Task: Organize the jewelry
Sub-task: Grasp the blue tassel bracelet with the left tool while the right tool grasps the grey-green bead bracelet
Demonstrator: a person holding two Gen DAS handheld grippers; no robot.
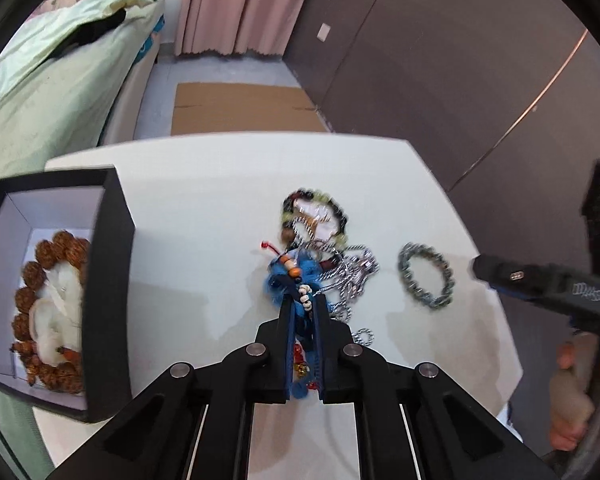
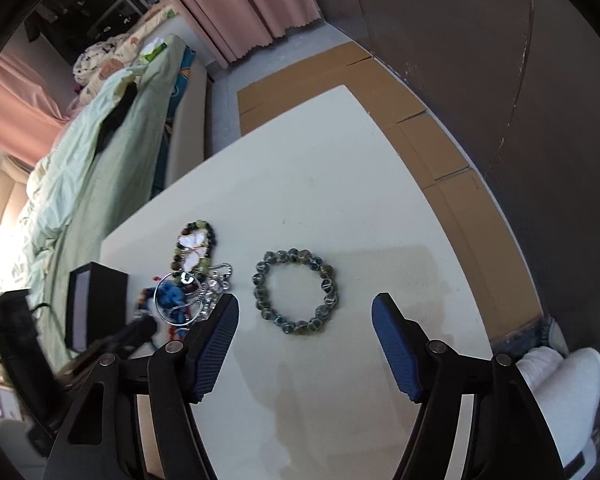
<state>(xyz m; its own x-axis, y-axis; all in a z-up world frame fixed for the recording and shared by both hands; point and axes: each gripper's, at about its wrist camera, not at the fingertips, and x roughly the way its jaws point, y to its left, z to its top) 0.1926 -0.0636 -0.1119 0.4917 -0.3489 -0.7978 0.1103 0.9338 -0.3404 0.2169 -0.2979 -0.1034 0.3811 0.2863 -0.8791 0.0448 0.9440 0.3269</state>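
On the white table (image 1: 204,216) lies a tangled pile of jewelry: a blue tasselled piece with beads (image 1: 296,280), silver chains (image 1: 352,272) and a dark-and-green bead bracelet (image 1: 312,216). My left gripper (image 1: 303,300) is shut on the blue tasselled piece, whose threads and beads run between the pads. A grey-green bead bracelet (image 2: 296,292) lies apart to the right (image 1: 426,276). My right gripper (image 2: 305,308) hangs open just above and in front of that bracelet, nothing between its fingers. A black box (image 1: 108,280) at the left holds a brown bead bracelet (image 1: 32,280).
The black box (image 2: 96,304) stands near the table's left edge. A bed with green bedding (image 1: 40,92) lies beyond it. Flattened cardboard (image 1: 240,108) covers the floor past the far edge, with a dark wall (image 1: 460,80) at the right. A person's hand (image 1: 572,392) holds the right gripper.
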